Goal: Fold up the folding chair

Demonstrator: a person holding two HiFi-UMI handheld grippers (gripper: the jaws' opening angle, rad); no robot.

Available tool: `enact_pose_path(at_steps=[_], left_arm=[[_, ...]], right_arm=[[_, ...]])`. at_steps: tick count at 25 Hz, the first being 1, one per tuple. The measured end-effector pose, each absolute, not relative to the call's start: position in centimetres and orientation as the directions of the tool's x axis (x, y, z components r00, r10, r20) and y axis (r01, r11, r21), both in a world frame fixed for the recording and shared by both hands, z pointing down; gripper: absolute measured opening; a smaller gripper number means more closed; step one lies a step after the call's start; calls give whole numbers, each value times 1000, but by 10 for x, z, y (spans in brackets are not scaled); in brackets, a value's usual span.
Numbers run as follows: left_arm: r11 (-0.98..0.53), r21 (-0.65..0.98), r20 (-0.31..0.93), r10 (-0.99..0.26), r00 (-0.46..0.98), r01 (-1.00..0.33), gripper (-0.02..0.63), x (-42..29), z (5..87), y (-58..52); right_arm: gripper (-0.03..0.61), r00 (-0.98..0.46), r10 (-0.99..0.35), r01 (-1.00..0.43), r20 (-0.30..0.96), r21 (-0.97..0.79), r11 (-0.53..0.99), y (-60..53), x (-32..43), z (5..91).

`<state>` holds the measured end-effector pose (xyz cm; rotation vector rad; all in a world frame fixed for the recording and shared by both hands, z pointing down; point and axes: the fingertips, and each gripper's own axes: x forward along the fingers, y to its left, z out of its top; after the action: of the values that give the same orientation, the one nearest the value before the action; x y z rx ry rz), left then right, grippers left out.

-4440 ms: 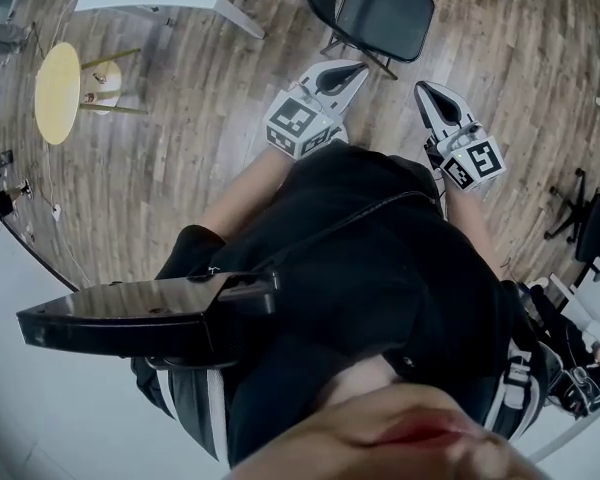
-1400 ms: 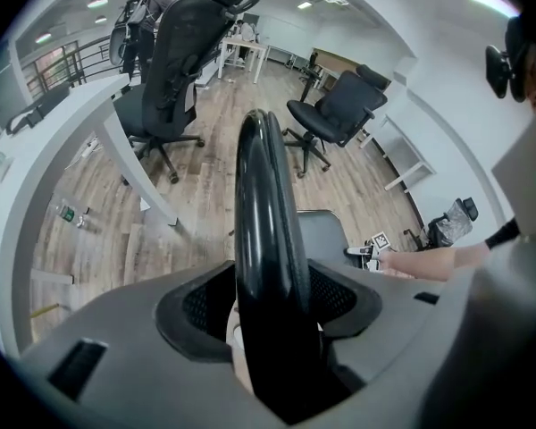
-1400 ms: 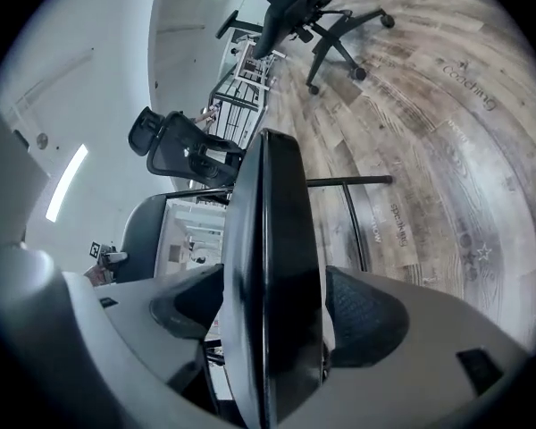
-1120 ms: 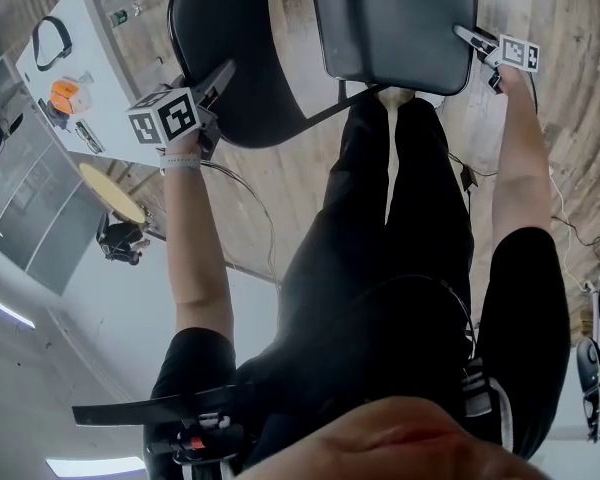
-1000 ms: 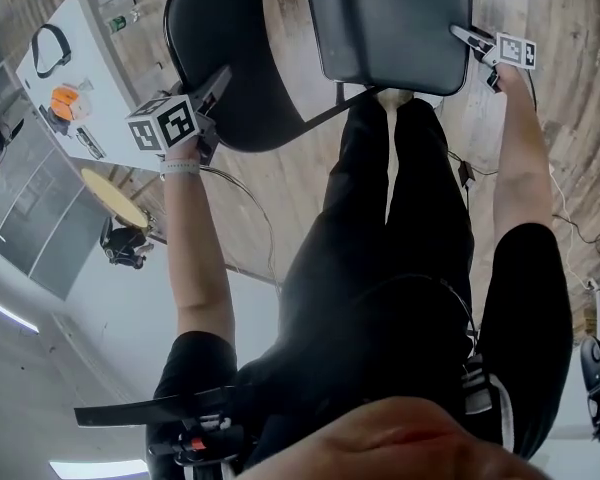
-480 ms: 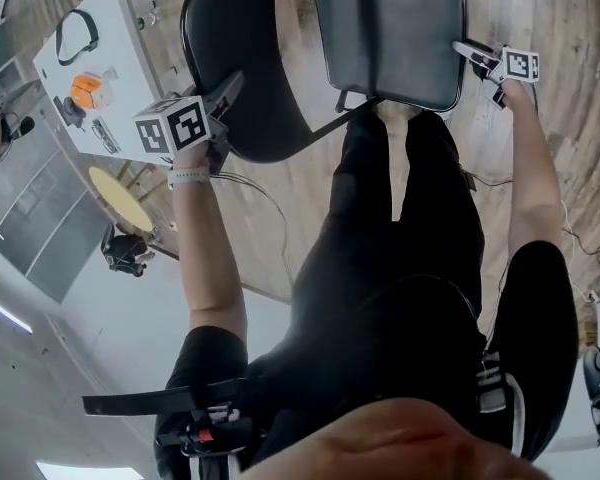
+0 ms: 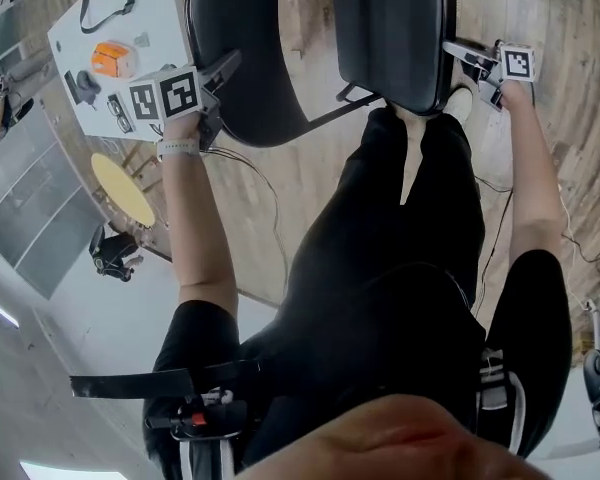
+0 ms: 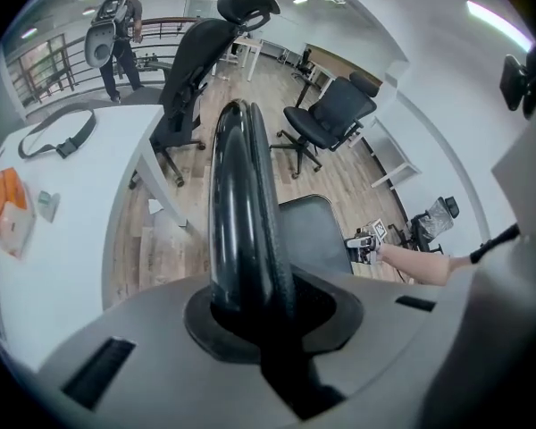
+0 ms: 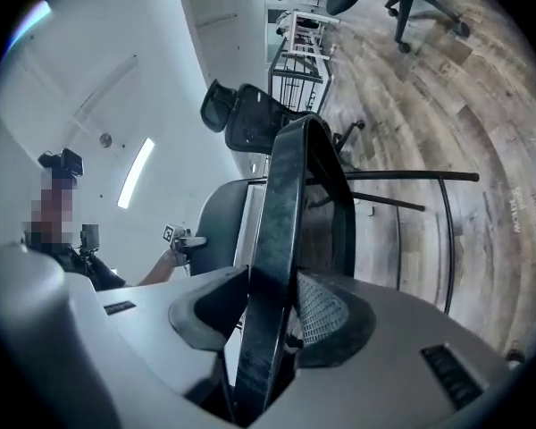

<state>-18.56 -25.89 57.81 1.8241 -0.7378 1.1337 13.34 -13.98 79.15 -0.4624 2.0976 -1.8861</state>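
Tilted up since half a second ago, the seat (image 7: 392, 33) of the folding chair (image 7: 325, 115) shows narrower, nearer edge-on, beside the backrest (image 7: 242, 63) (the chair stands on the wood floor (image 7: 310, 183) before the person's legs). Both sets of jaws have just been closing. The left gripper (image 7: 228, 66) clamps the backrest's rim and the right gripper (image 7: 452, 48) clamps the seat's edge. Their cubes carry square black-and-white markers.

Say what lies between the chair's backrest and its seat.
Head view: a strip of wood floor, crossed lower down by the chair's frame tube.
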Motion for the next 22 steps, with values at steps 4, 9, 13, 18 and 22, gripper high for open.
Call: enact_pose_path(at_steps=[4,9,13,18,22], left_arm=[[-472,353,898,-73,435,-808,57,-226,574,-272],[-483,341,898,-85,431,-806,57,-262,563,-285],[-490,323,903,-95,418,-809,57,-276,546,-295],[-491,314,909,-93,407,-813,57,-310,545,-306],[-493,303,913,-96,398,-815,57,-324,542,-311]], right_arm=[[143,-921,-386,-7,-41,-992,122,-160,70,763],[101,-930,-349,59,-113,-985,162,-189,-11,720],[77,-936,-329,59,-124,-978,202,-211,-68,688],[74,-956,-291,-21,-41,-978,207,-236,-148,688],[74,-966,-257,-89,22,-963,253,-254,-189,686]])
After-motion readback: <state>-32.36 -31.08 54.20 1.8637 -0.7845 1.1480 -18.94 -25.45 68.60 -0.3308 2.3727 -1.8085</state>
